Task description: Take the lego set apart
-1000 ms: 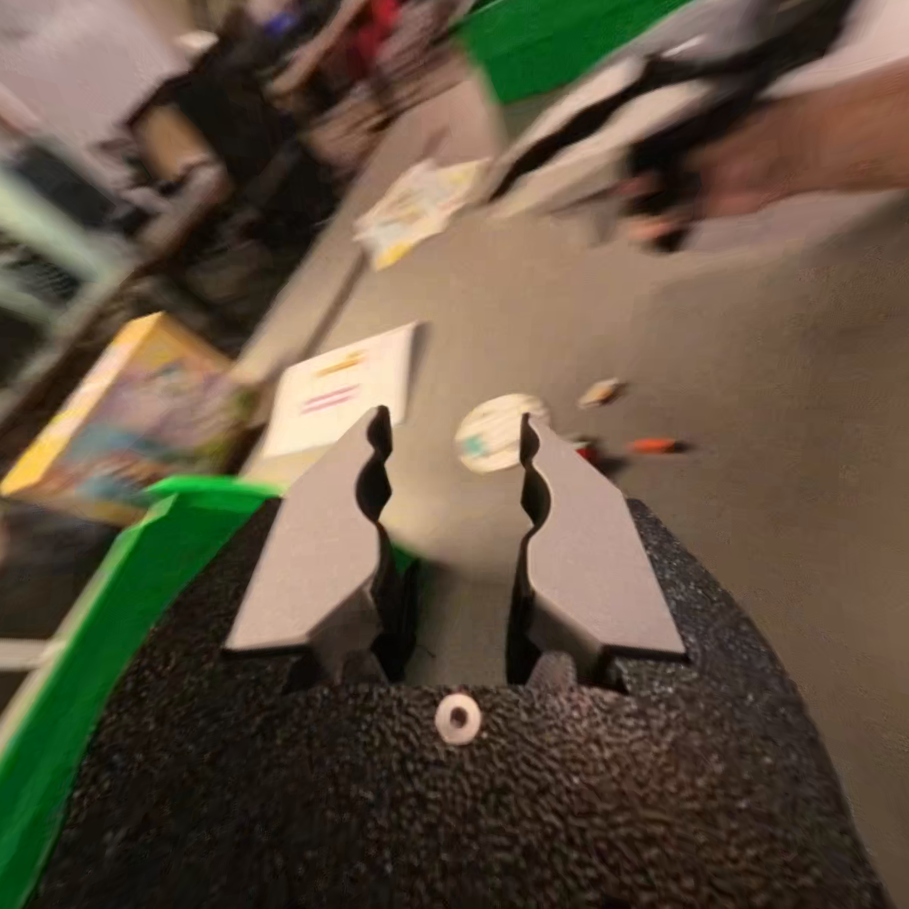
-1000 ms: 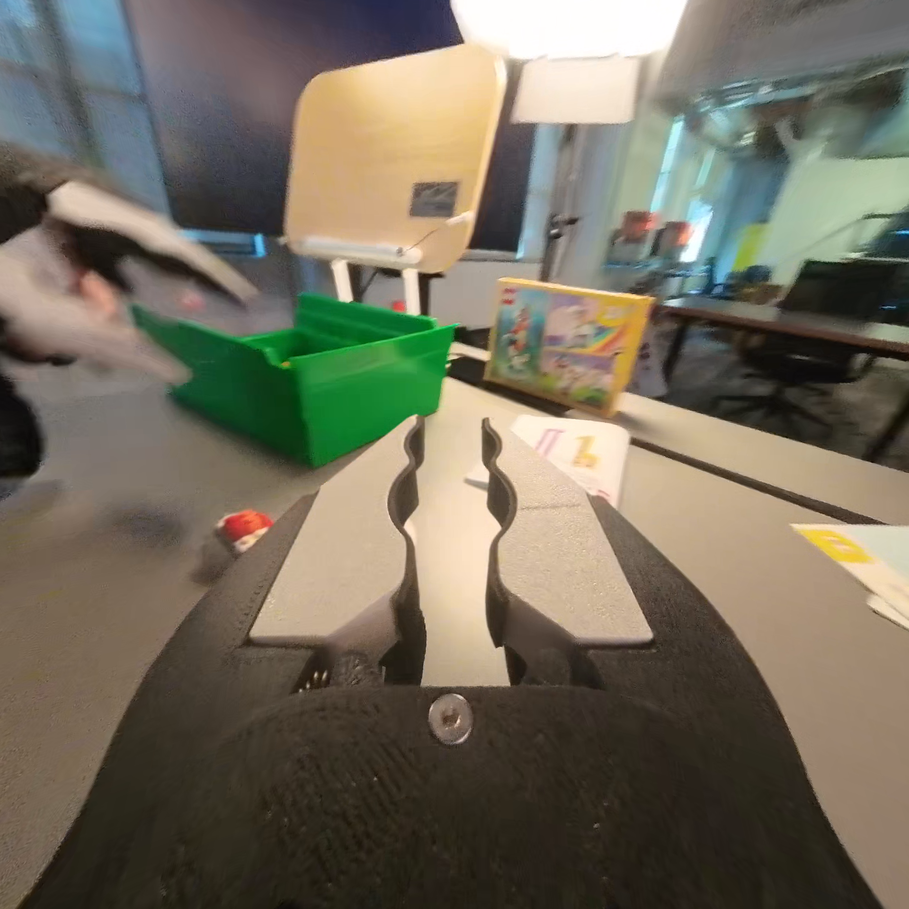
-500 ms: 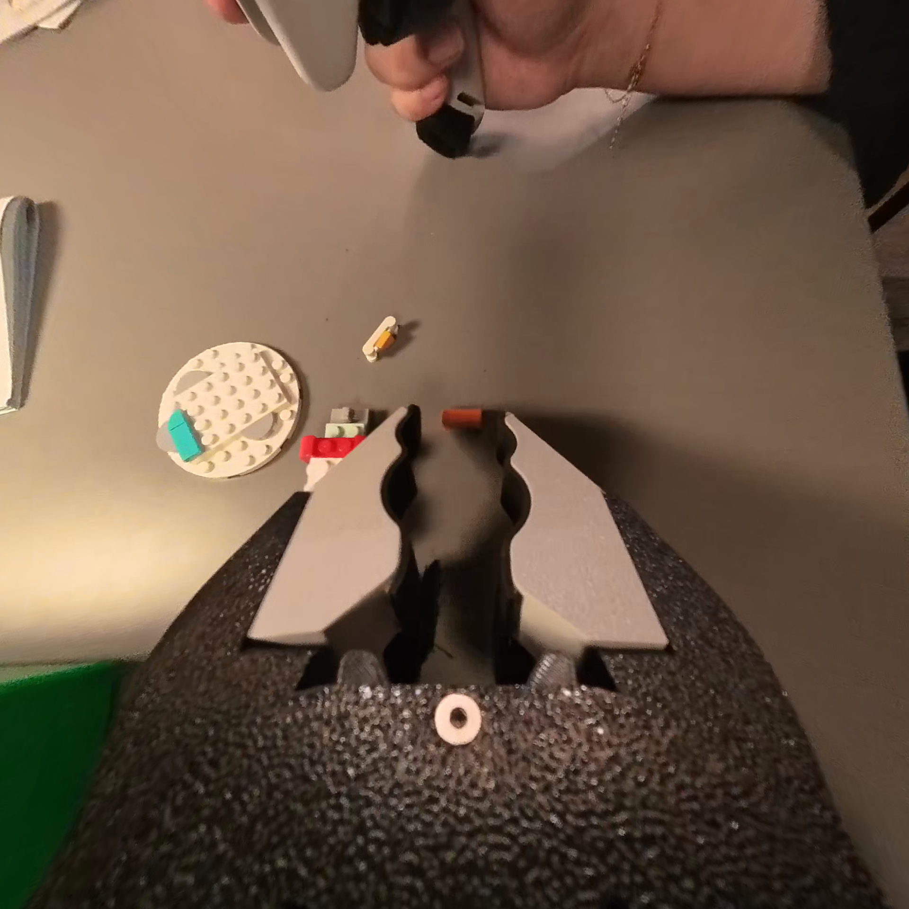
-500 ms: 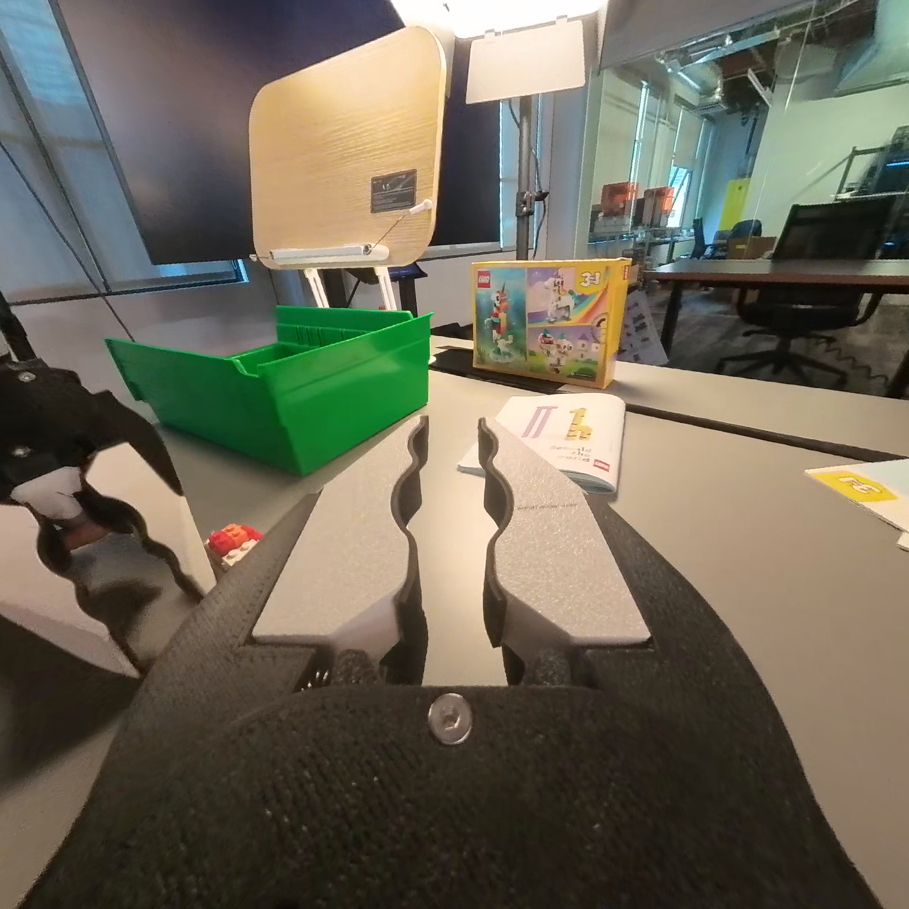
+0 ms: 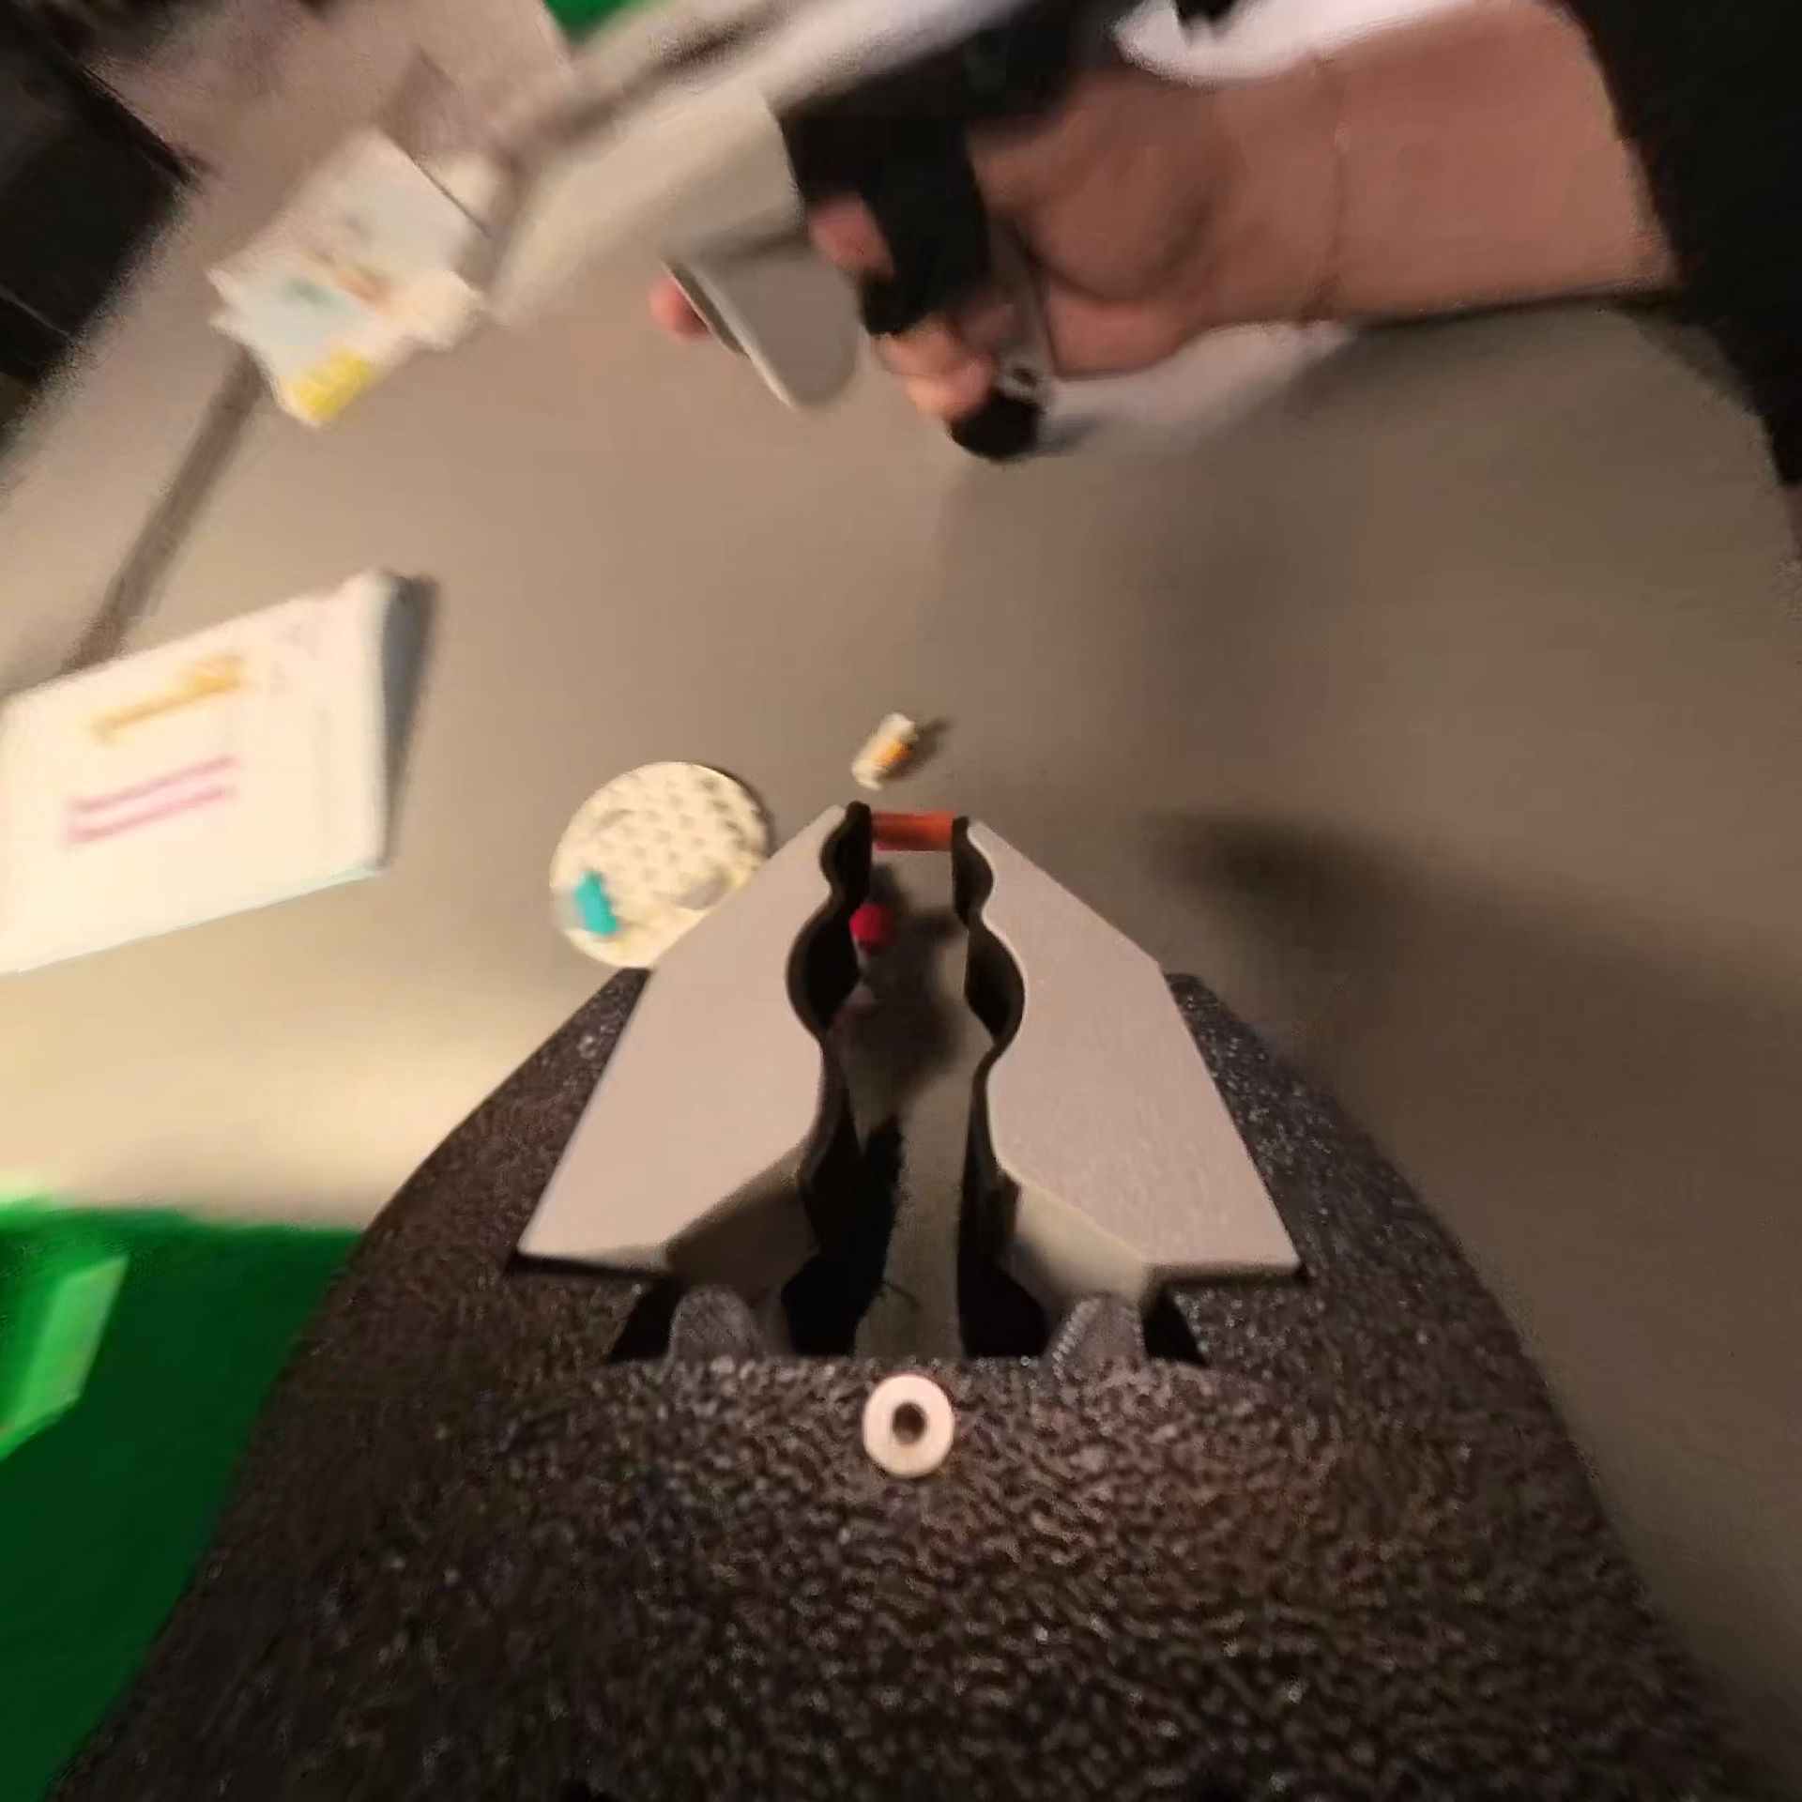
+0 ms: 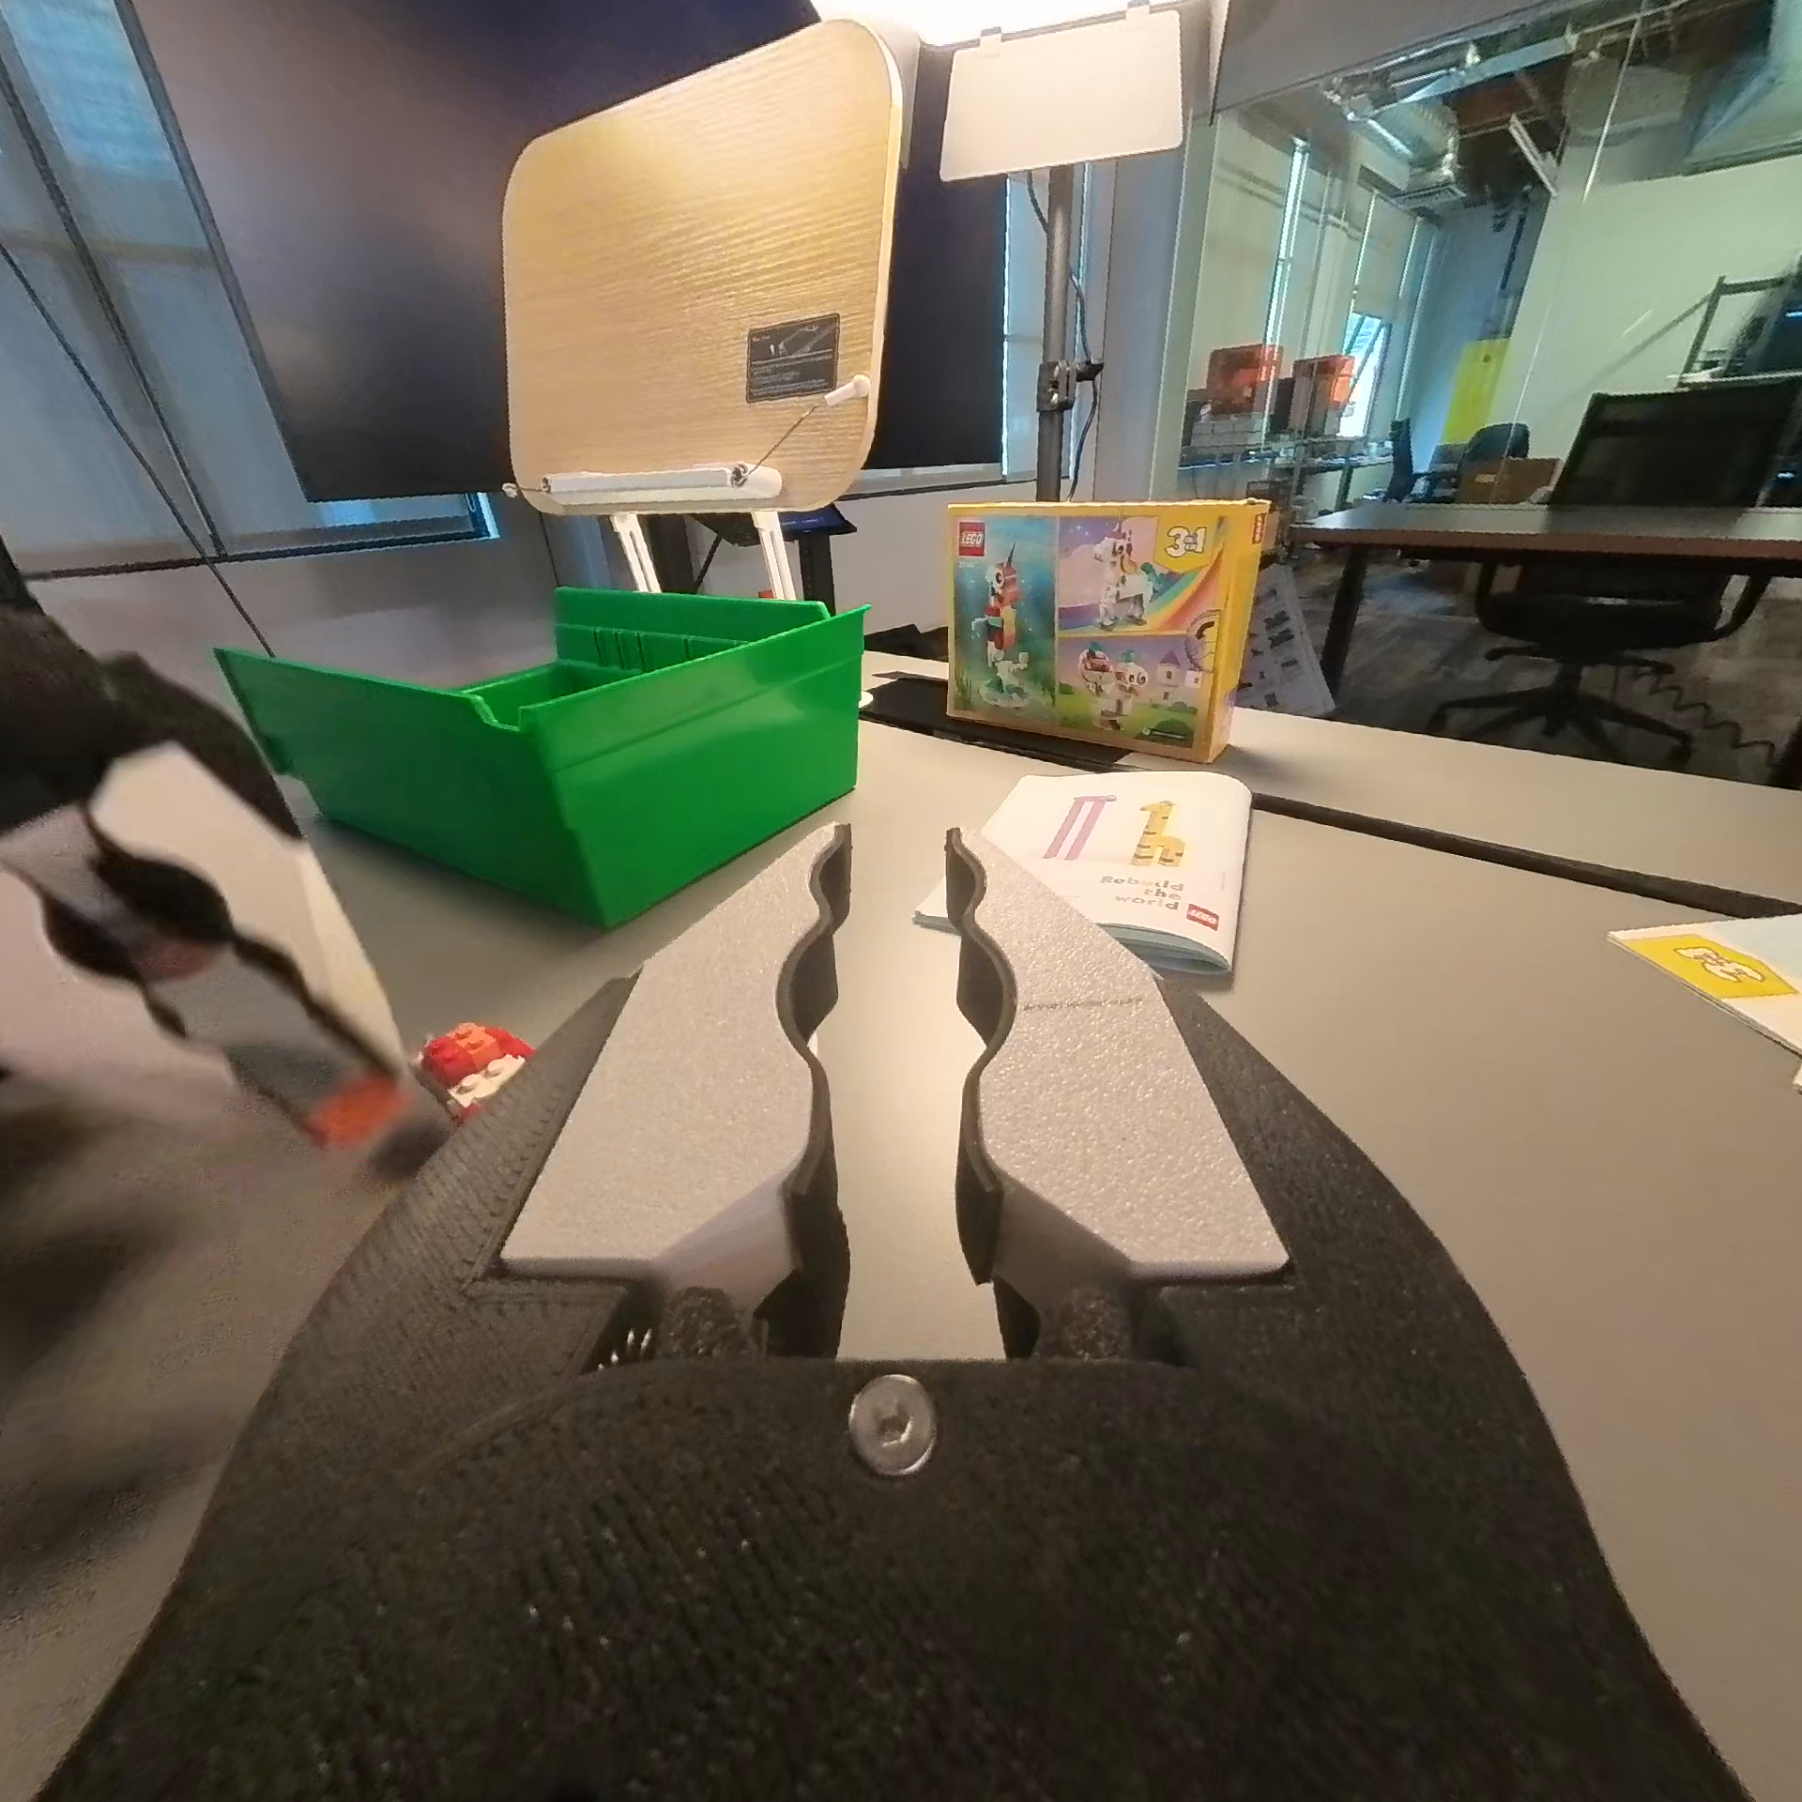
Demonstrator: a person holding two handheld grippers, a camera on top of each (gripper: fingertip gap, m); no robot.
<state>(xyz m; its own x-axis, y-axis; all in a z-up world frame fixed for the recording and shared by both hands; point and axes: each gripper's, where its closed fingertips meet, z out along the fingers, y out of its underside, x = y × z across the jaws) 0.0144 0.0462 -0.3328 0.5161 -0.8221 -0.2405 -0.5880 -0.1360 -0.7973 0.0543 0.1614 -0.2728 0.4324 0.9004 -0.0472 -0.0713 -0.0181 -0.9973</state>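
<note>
My left gripper [image 5: 910, 832] is shut on a small orange-red lego piece [image 5: 912, 832], held across its fingertips just above the grey table. The same gripper and piece [image 6: 356, 1112] show blurred at the left of the right wrist view. A red and white lego build [image 6: 478, 1058] lies right beside them; its red part [image 5: 871, 924] shows through the finger gap. A white round plate [image 5: 658, 863] with a teal brick [image 5: 593, 902] and a small tan piece [image 5: 887, 761] lie nearby. My right gripper [image 6: 897, 839] is open and empty, held by a hand [image 5: 1219, 224].
A green bin [image 6: 585, 741] stands at the back left, with a lego box [image 6: 1102, 624] and a wooden board on a stand [image 6: 697, 293] behind it. A booklet [image 6: 1121, 878] and a leaflet [image 6: 1716, 975] lie on the table [image 6: 1463, 1121]. One gripper's finger ends stand about 15 cm off the other's. The white round plate [image 5: 658, 863] is about 8 cm from my left fingertips.
My left gripper has swung over the loose pieces, narrowed and shut on the orange-red piece that lay just past its tips. The right gripper has barely moved.
</note>
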